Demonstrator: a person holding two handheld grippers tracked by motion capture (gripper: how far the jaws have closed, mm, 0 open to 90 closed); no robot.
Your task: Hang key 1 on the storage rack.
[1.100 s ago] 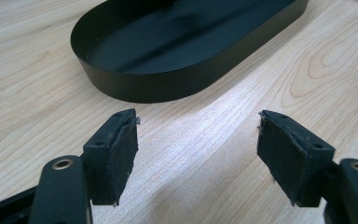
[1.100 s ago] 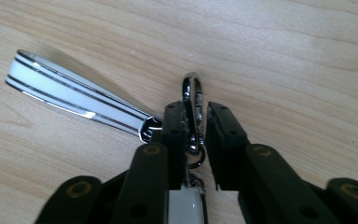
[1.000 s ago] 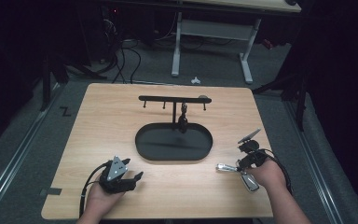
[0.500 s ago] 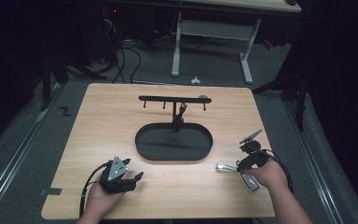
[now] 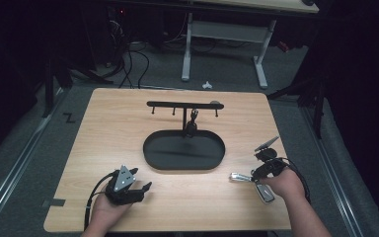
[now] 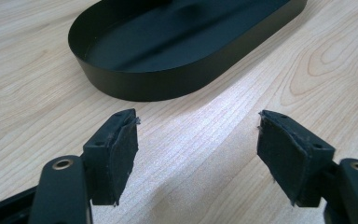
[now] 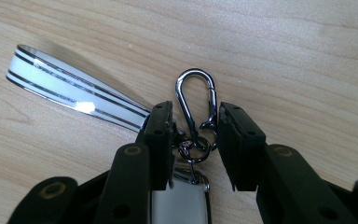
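The right gripper [image 7: 195, 128] has just been closing, its jaws narrow around the keychain's carabiner [image 7: 196, 100] on the table [image 5: 128, 123], pads not yet pressing. The left gripper [image 6: 196, 158] gapes empty before the black tray [image 6: 177, 51]. The keychain looks light, stiff and slippery, with a floppy strap [image 7: 70, 88]; the clip's base seems the best hold.

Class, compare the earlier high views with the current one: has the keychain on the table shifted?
No. The keychain lies at the same spot right of the black tray, by the right tool.

You're in a dim lab or workshop: wooden table [image 5: 128, 113] (1 height-adjustable desk frame [image 5: 222, 44] behind), tangled cables [image 5: 128, 54] on grey floor.
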